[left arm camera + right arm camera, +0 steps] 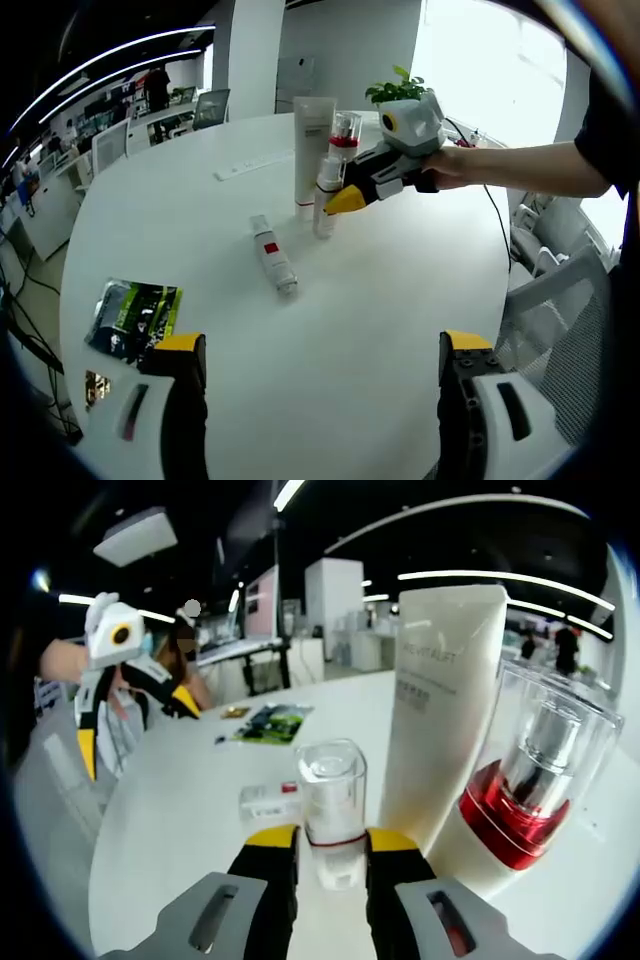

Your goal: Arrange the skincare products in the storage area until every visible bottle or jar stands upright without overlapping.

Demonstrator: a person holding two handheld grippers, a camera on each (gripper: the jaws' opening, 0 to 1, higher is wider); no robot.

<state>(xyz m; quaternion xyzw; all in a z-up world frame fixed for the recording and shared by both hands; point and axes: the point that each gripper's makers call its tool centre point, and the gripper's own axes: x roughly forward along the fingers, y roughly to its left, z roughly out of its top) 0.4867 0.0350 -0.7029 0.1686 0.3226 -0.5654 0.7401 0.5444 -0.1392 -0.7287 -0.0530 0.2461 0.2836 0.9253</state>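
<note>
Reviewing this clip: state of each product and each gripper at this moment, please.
White tube: upright.
Red-collared pump bottle: upright.
Clear-capped bottle: upright, gripped.
Small tube: lying flat on the table.
Right gripper: closed on the clear-capped bottle.
Left gripper: open, empty.

On the desk (380,330), in the left gripper view: tall tube (312,150) upright at the far side, pump bottle (343,140) just right of it, small spray bottle (326,205) standing in front of both. Small tube (273,254) lying flat nearer, apart from these. Leaflet (137,315) flat near the left edge. Potted plant (397,92) behind.
</note>
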